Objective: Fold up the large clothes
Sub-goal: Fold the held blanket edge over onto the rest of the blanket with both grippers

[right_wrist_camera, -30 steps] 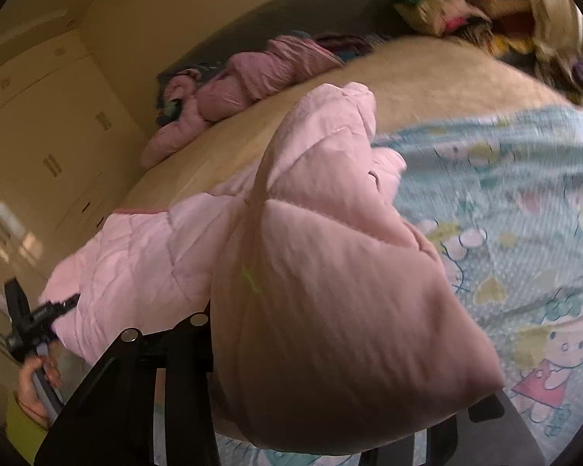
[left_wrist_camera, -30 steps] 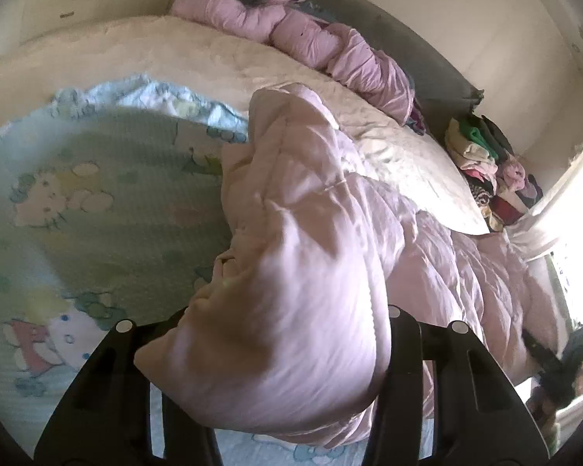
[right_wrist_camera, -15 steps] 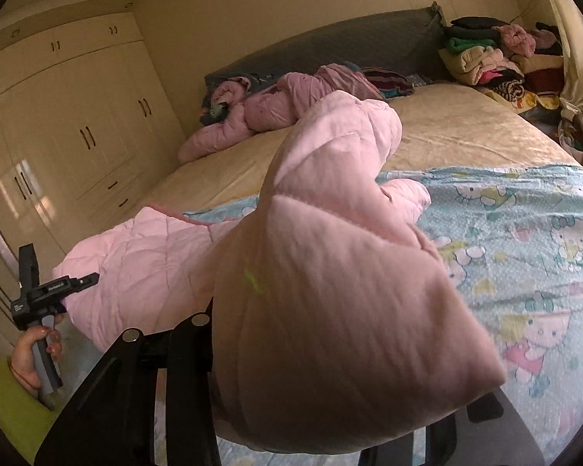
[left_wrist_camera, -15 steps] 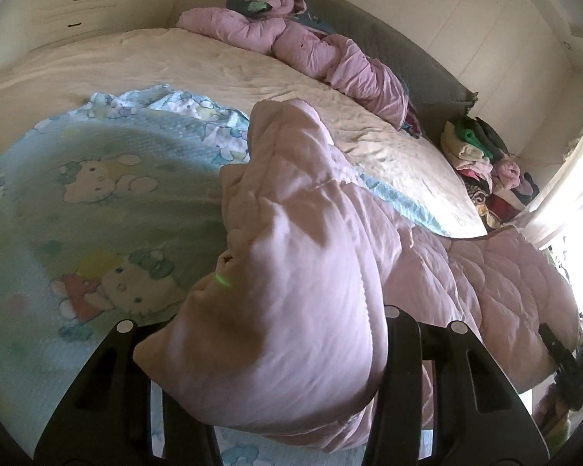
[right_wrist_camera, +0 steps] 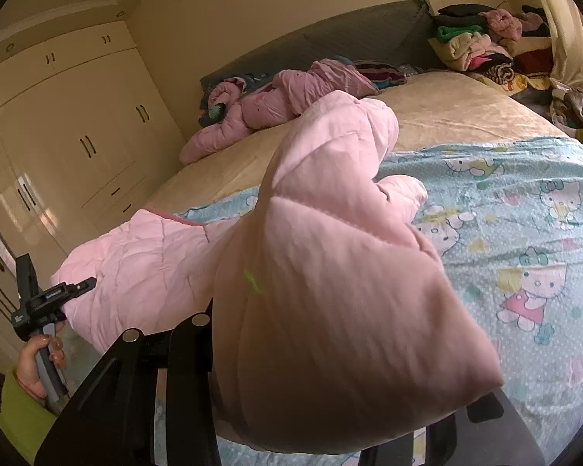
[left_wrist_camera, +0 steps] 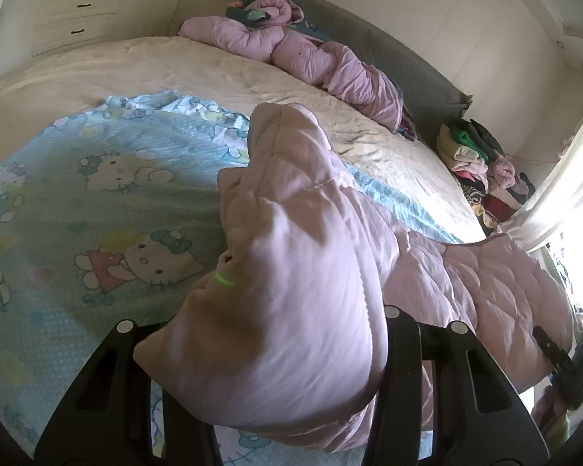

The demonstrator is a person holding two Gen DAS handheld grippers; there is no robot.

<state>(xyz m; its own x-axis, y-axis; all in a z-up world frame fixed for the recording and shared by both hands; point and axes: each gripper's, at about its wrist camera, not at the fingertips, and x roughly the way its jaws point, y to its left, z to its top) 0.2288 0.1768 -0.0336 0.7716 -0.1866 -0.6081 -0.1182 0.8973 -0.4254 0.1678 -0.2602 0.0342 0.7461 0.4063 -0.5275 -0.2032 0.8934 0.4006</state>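
Your left claw is clenched on a thick bunch of the pink quilted garment, its two black fingers pinching the padding from either side, and it points forward and somewhat downward over the bed. Your right claw is gripping another bunch of the same garment, also angled down toward the bed; the fabric billows over its far finger and hides most of it.

Between the two claws the garment hangs as a padded span lifted above the cartoon-print blanket. In the left wrist view that span runs off toward 3 o'clock, where the other gripper shows small at the edge. In the right wrist view it runs toward 9 o'clock, and at 8 o'clock your hand, in a yellow-green sleeve, is wrapped around the other gripper's handle.

A second pink padded garment lies at 12 o'clock by the grey headboard. A clothes pile sits at 1 o'clock
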